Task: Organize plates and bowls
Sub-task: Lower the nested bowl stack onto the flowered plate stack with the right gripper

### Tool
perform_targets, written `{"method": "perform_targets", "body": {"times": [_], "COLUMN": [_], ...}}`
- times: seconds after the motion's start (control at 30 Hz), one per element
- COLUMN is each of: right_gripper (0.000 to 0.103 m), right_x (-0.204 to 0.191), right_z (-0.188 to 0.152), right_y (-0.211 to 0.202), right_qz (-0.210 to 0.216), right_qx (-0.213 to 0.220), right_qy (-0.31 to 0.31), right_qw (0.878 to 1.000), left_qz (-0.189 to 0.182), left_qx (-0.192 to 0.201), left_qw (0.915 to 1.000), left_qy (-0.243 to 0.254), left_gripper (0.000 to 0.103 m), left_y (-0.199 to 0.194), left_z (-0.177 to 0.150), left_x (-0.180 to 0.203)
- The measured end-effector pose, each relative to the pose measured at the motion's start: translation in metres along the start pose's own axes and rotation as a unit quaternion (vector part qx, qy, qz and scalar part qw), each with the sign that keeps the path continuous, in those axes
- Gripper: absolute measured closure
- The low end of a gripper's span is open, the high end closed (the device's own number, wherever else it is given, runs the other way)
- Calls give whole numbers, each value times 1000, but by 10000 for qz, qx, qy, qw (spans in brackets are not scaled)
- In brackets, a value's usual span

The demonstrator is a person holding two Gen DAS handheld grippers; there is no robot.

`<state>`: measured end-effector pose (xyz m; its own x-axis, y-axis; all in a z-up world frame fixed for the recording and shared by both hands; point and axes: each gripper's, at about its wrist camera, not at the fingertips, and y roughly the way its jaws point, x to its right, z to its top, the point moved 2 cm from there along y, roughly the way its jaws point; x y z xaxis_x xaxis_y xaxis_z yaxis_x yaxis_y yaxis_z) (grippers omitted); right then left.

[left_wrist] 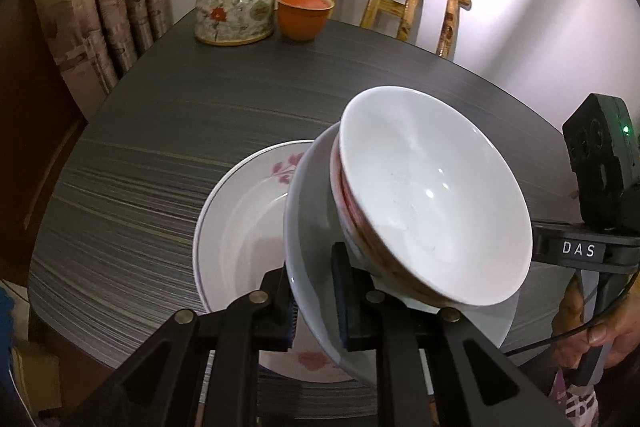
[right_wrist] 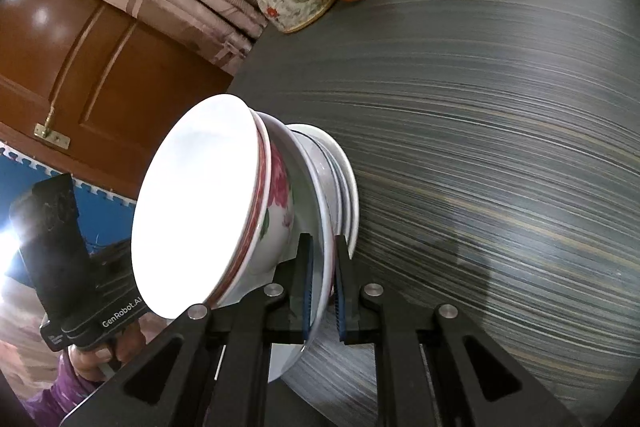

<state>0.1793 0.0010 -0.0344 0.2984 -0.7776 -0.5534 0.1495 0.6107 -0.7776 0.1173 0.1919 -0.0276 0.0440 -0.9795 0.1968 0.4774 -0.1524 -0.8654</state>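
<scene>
A: While both grippers' fingers pinch opposite rims of the plate (left_wrist: 308,227), the bowl (left_wrist: 432,195) rides tilted on it above the counter (left_wrist: 160,131).

B: Tilted further, the bowl could slide off, I'd say. Labels read "DAS" and "GenRobot.AI".

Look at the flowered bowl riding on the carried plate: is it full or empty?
Empty. The flowered bowl shows a bare white inside with only light glints, in both wrist views, as it sits on the plate.
</scene>
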Motion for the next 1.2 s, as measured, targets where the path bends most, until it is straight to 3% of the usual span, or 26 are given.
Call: {"method": "perform_targets", "body": {"times": [0.67, 0.83, 1.0, 1.2], "right_gripper": [92, 92, 92, 92], "right_x": [-7, -13, -13, -15], "right_z": [-2, -4, -6, -10], "right_y": [22, 22, 22, 25], "right_qz": [-235, -398, -347, -234], "right_qx": [-176, -118, 24, 211], "right_qy": [-102, -313, -292, -175], "right_qw": [9995, 9986, 9990, 9994], "left_qz": [17, 155, 460, 543], "left_qx": [-43, -3, 85, 66], "left_qw": [10000, 9999, 9985, 9982], "left_qy": [-82, 66, 287, 237], "left_gripper": [86, 84, 82, 82], "left_y": [17, 15, 14, 14], "left_z": [-6, -8, -9, -5], "left_x": [-30, -27, -26, -30]}}
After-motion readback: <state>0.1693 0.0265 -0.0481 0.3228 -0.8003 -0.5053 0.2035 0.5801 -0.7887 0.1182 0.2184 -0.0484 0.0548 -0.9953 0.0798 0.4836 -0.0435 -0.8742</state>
